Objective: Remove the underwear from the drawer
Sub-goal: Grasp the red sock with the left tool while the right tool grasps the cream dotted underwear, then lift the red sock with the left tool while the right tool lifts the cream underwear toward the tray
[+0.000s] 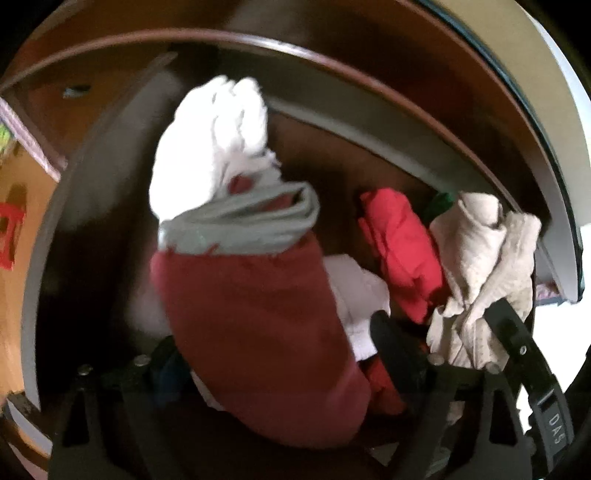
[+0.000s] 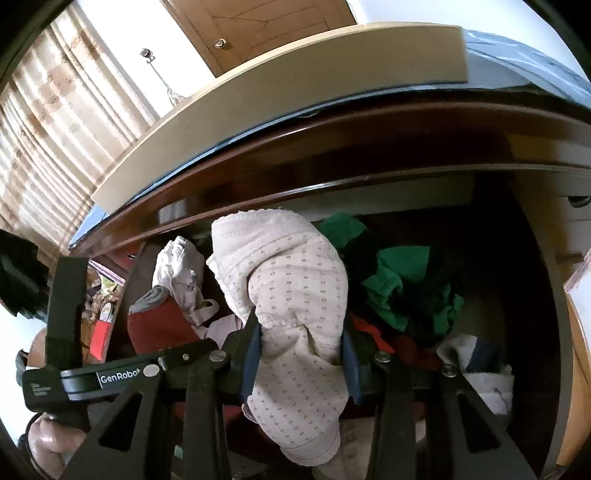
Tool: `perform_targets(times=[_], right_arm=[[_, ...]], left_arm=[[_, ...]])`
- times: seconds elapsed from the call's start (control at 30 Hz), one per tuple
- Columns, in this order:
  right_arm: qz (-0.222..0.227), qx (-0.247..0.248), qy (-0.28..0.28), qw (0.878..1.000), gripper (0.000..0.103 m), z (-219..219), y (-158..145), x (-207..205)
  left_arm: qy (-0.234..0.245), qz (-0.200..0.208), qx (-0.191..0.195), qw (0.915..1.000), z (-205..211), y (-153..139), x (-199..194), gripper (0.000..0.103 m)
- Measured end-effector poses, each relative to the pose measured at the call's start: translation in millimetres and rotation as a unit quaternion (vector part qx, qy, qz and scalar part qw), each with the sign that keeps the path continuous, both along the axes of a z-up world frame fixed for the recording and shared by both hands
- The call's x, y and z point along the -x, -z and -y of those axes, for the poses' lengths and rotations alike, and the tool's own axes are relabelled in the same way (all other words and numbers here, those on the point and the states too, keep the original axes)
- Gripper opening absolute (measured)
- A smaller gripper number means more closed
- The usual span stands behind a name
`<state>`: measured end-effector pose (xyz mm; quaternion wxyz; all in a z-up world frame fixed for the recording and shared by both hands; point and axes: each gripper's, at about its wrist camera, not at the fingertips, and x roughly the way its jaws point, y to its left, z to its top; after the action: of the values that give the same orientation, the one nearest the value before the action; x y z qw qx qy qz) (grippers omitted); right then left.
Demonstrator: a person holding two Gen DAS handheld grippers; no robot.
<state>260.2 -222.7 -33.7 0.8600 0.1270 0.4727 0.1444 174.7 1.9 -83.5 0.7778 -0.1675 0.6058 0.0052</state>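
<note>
My left gripper (image 1: 266, 365) is shut on dark red underwear with a grey waistband (image 1: 251, 295), which stands up between its fingers above the open dark wooden drawer (image 1: 92, 229); a white garment (image 1: 214, 147) hangs with it at the top. My right gripper (image 2: 301, 354) is shut on beige dotted underwear (image 2: 291, 295), held up over the drawer (image 2: 517, 295). The same beige piece (image 1: 480, 266) and the right gripper's fingers (image 1: 517, 332) show at the right of the left wrist view. The red piece (image 2: 159, 328) shows at the left of the right wrist view.
Bright red clothing (image 1: 402, 251), green clothing (image 2: 399, 284) and a white-and-blue piece (image 2: 476, 362) lie in the drawer. The dresser top edge (image 2: 295, 88) overhangs behind. Curtains (image 2: 55, 122) and a wooden door (image 2: 258, 29) are beyond.
</note>
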Motion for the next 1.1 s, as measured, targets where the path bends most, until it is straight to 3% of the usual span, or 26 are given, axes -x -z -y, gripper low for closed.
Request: perform_targets(times=[0.03, 0.1, 0.17, 0.37, 0.5, 0.63, 0.9, 1.0, 1.1], right_arm=[[-0.003, -0.002, -0.001, 1.000, 0.043, -2, 2, -2], [-0.007, -0.003, -0.002, 1.000, 0.044, -2, 7, -3], [-0.015, -0.008, 0.000, 1.000, 0.046, 3, 10, -3], [-0.040, -0.029, -0.001, 0.999, 0.055, 3, 18, -3], [-0.050, -0.030, -0.007, 0.998, 0.056, 7, 15, 1], [-0.059, -0.007, -0.018, 0.998, 0.069, -2, 18, 1], [-0.045, 0.029, -0.034, 0.998, 0.069, -18, 25, 6], [-0.036, 0.051, -0.036, 0.997, 0.054, -22, 25, 10], [-0.036, 0.020, -0.021, 0.999, 0.044, -16, 21, 12]], left_arm=[[0.011, 0.003, -0.006, 0.9999, 3, 0, 0, 0.076], [0.031, 0.013, -0.011, 0.9994, 8, -1, 0, 0.055], [0.042, 0.022, -0.003, 0.9989, 10, -4, 0, 0.046], [0.059, 0.049, 0.006, 0.9971, 1, -12, 0, 0.035], [0.063, 0.078, 0.004, 0.9950, 0, -30, 6, 0.035], [0.070, 0.091, 0.006, 0.9933, -5, -34, 14, 0.032], [0.081, 0.139, 0.005, 0.9870, -26, -62, 22, 0.032], [0.078, 0.145, 0.010, 0.9862, -31, -68, 21, 0.032], [0.074, 0.142, 0.010, 0.9870, -41, -68, 21, 0.032]])
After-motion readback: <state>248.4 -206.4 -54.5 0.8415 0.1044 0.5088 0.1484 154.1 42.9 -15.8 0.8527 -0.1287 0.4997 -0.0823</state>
